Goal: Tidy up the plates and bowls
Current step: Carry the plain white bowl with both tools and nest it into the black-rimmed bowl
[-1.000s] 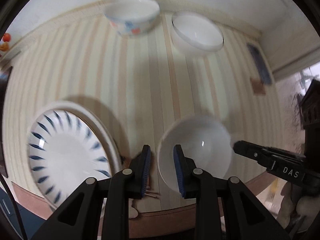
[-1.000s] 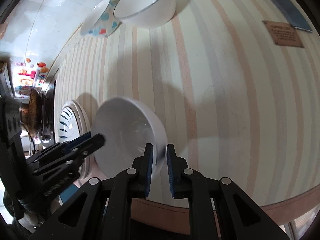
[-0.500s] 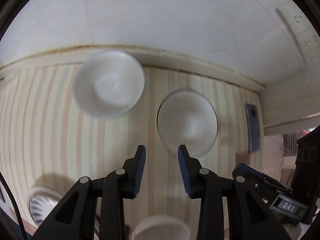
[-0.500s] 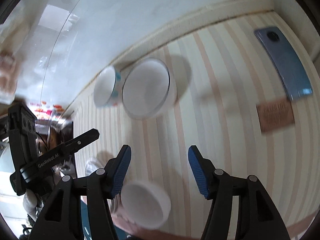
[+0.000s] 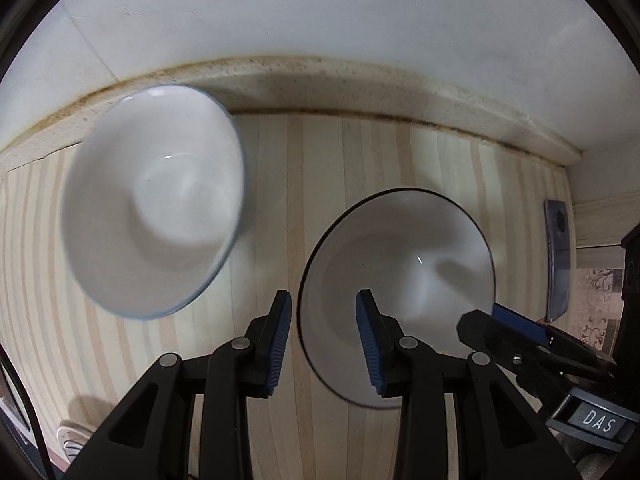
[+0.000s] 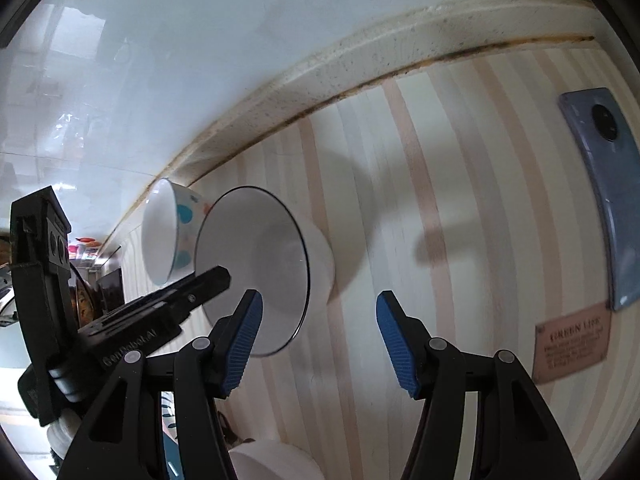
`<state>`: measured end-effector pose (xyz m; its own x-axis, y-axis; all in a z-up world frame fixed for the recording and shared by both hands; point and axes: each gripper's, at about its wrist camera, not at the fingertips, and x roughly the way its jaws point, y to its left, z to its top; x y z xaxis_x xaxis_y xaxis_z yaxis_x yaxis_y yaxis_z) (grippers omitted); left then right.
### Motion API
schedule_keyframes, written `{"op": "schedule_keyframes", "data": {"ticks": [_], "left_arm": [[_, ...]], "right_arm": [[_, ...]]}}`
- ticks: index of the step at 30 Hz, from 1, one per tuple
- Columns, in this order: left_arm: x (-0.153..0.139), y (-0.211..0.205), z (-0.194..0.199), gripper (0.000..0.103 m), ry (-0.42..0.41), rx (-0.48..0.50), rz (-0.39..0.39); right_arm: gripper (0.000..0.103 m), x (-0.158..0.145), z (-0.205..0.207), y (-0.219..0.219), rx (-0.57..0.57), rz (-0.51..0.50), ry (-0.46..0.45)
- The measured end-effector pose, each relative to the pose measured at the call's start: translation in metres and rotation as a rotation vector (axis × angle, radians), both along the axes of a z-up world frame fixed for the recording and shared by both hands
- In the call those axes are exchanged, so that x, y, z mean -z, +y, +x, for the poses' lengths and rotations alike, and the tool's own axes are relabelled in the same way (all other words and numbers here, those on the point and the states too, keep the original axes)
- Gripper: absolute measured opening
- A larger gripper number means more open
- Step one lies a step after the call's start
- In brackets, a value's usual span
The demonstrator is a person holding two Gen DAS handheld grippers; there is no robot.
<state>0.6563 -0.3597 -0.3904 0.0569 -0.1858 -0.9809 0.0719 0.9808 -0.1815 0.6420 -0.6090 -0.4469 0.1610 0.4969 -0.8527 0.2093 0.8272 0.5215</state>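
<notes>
Two bowls stand by the back wall. The left one is a spotted bowl [image 5: 152, 216] [image 6: 168, 232]; beside it is a white bowl with a dark rim [image 5: 400, 280] [image 6: 260, 264]. My left gripper [image 5: 323, 332] points down over the dark-rimmed bowl's near-left edge. It is open, the rim shows in the gap, and the pads do not touch it. My right gripper [image 6: 320, 340] hangs wide open and empty just right of that bowl, and also shows as the right gripper [image 5: 520, 340] in the left wrist view.
A plain white bowl [image 6: 272, 460] sits near the front edge, with a blue-patterned plate [image 5: 72, 440] at the front left. A grey phone [image 6: 600, 200] and a brown card [image 6: 572, 344] lie on the striped counter [image 6: 460, 200] to the right.
Both grippers let go of the plain white bowl's rim, opened, and moved away from the front edge to the two bowls at the back wall.
</notes>
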Motion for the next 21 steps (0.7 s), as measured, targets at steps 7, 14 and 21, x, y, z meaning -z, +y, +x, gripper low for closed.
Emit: {"op": "schedule_keyframes", "data": {"ticks": [7, 14, 21], "left_arm": [[0.003, -0.001, 0.005, 0.018, -0.038, -0.007, -0.008], [-0.003, -0.002, 0.001, 0.017, -0.056, -0.004, -0.003], [-0.022, -0.004, -0.010, 0.018, -0.072, 0.019, -0.013]], "right_arm": [[0.025, 0.021, 0.011, 0.007, -0.017, 0.003, 0.007], [0.017, 0.017, 0.014, 0.018, -0.048, -0.052, -0.029], [0.016, 0.014, 0.011, 0.018, -0.046, -0.061, -0.018]]}}
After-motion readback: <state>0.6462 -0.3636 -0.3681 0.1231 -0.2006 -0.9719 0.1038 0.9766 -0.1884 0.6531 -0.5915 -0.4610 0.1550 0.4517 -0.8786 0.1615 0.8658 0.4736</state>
